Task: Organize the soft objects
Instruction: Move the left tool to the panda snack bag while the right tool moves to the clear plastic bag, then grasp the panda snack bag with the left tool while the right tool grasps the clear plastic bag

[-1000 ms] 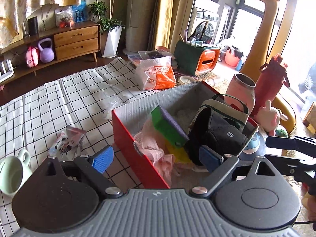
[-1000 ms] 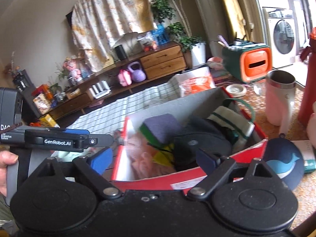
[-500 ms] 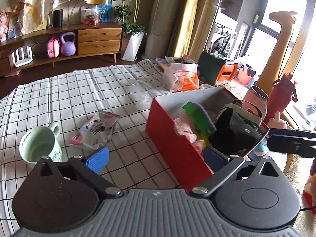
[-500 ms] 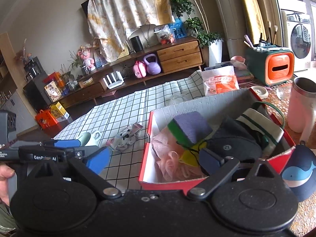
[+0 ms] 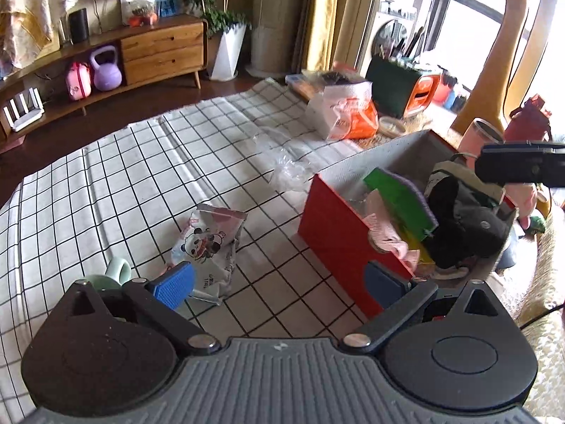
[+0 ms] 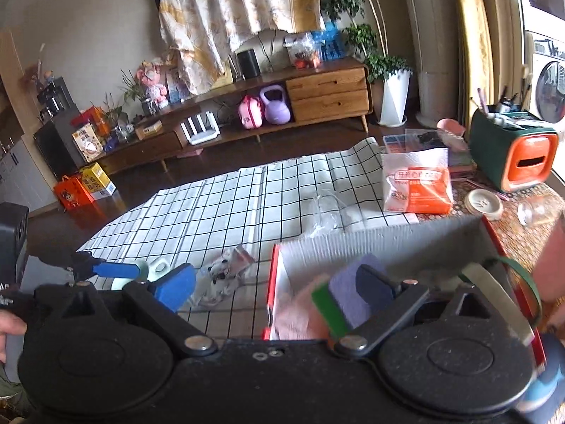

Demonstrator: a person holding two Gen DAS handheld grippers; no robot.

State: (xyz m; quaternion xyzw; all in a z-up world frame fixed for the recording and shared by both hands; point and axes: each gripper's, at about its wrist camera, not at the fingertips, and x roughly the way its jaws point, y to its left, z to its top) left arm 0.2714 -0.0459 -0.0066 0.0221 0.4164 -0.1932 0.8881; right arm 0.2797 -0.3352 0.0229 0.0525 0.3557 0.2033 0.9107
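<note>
A red box (image 5: 339,240) stands on the checked cloth (image 5: 106,183) holding a green and purple sponge (image 5: 399,198), a pink cloth (image 5: 385,233) and a black bag (image 5: 469,226). Left of it lies a panda-printed soft packet (image 5: 208,243), with a mint mug (image 5: 113,275) beside it. My left gripper (image 5: 279,282) is open and empty; its left pad is just before the packet and its right pad is at the box's near corner. My right gripper (image 6: 275,288) is open and empty, over the box's (image 6: 388,243) left end, its right pad in front of the sponge (image 6: 346,293).
A crumpled clear plastic wrap (image 5: 286,162) lies behind the box. An orange and white tissue pack (image 5: 346,115), a green and orange organiser (image 5: 406,95), a pink tumbler (image 5: 480,137) and a red bottle (image 5: 529,123) stand at the back right.
My left gripper has drawn away from the box toward the left, so the packet and mug now lie close in front. My right gripper has also pulled back and leftward from the box.
</note>
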